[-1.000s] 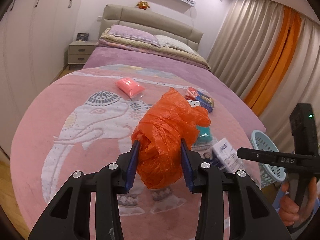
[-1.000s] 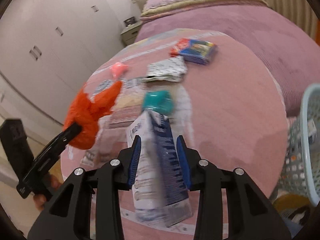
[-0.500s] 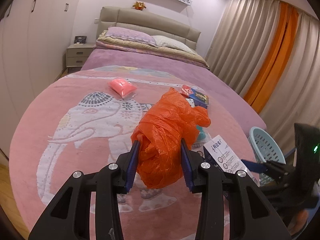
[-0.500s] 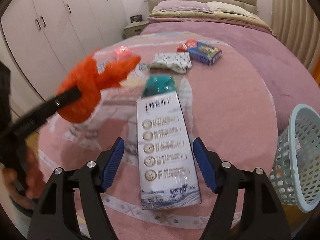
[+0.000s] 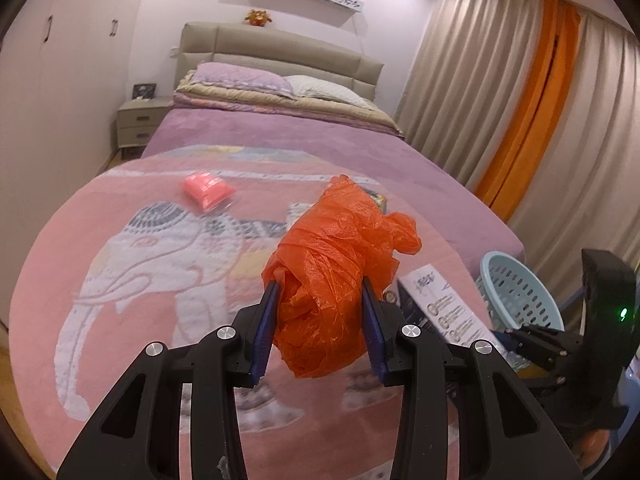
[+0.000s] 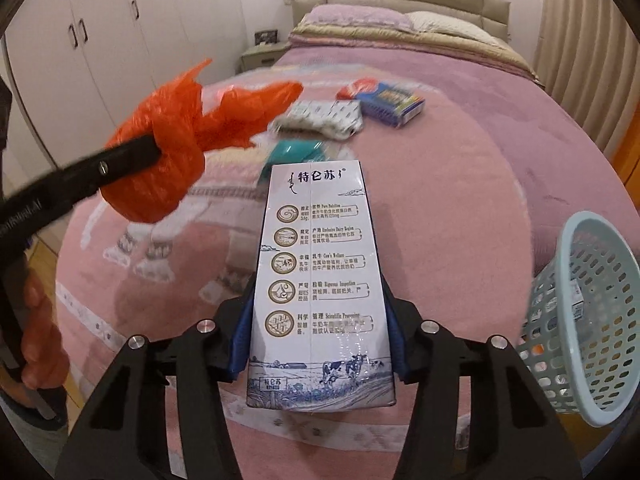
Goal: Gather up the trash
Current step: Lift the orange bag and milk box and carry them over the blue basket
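An orange bag [image 5: 336, 276], crumpled into a ball, is pinched between the blue-padded fingers [image 5: 267, 328] of the left gripper [image 5: 320, 332] and held up over the pink blanket [image 5: 120, 208] on the bed. In the right wrist view the same bag [image 6: 168, 148] is seen off to the left, clamped at the tip of the left gripper's black finger, with its loose ends pointing toward the headboard. A white milk carton [image 6: 320, 280] is gripped lengthwise by the right gripper [image 6: 318, 344], its fingers [image 6: 242, 340] pressed against both long sides, the printed face turned up. In the left wrist view the carton [image 5: 444, 304] is glimpsed just right of the bag, with the right gripper's body behind it. A pale blue basket [image 6: 588, 312] is seen at the right edge, beside the bed and tilted toward the carton; whether it is touching the blanket cannot be told. On the blanket, farther up, a teal item [image 6: 296, 152] lies just beyond the carton's top, then a white patterned packet [image 6: 324, 116] and a blue box [image 6: 392, 102] side by side. A pink packet [image 5: 208, 190] lies well apart, near the elephant print's head.
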Demonstrator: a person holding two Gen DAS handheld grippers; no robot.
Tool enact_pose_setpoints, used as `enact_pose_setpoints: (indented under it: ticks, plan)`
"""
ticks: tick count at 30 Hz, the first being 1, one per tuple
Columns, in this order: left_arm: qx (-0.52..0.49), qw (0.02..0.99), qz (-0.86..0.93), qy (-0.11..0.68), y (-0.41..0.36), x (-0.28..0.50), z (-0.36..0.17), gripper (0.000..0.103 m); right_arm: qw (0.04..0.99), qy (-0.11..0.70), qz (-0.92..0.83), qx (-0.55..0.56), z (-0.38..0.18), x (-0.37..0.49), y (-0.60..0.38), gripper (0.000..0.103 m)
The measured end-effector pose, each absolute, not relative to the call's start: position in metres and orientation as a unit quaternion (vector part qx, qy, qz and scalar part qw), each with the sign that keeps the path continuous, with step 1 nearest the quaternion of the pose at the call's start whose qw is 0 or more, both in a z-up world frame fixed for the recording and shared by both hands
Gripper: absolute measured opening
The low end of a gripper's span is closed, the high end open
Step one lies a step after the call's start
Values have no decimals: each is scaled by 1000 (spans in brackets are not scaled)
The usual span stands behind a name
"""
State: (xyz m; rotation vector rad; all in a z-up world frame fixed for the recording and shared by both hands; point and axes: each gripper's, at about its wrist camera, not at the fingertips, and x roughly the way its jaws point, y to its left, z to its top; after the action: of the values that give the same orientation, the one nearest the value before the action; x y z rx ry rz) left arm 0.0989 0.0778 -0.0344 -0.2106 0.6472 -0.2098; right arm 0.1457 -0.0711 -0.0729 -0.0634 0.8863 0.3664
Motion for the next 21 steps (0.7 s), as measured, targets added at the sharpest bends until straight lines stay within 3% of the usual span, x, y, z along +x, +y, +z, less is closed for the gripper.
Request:
enact_pose_setpoints:
  ticks: [21]
  plan:
    - [-13,904,-264,335,-109,171,-14,37,925,367,-6,98,-31,157,-262,50]
